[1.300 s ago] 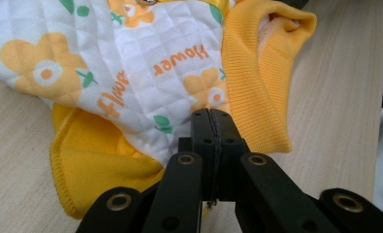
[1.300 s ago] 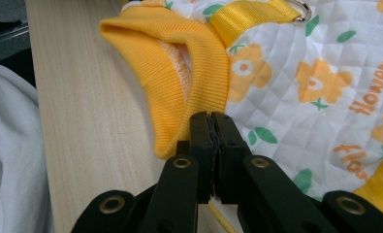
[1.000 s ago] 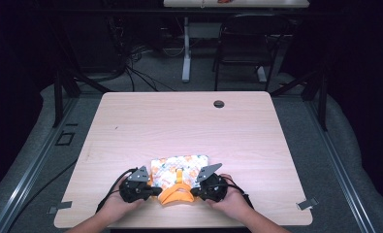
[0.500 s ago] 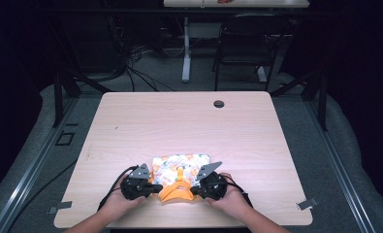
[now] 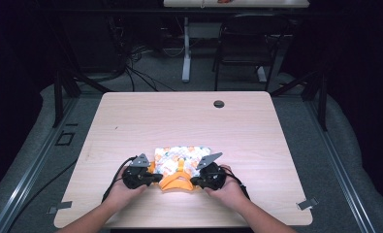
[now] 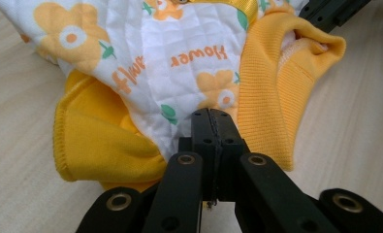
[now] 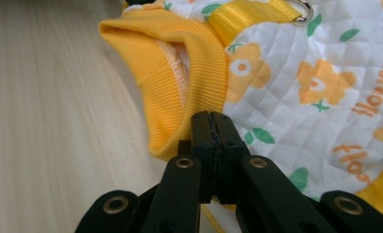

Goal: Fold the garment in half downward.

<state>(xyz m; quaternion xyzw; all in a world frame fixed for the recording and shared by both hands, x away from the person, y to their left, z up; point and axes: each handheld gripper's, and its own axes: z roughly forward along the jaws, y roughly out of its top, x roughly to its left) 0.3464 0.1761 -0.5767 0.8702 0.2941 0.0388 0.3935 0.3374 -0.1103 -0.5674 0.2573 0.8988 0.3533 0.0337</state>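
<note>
On table [image 5: 131, 121], left tongs [image 5: 152, 178] shifted slightly right, garment [image 5: 182, 160] still pinched.

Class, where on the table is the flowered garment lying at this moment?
In the high view the flowered garment lies near the table's front edge, about midway across, between the left gripper and right gripper.

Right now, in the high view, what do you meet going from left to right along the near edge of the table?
Left hand → left gripper → orange ribbed collar of the flower-print quilted garment → right gripper → right hand.
</note>
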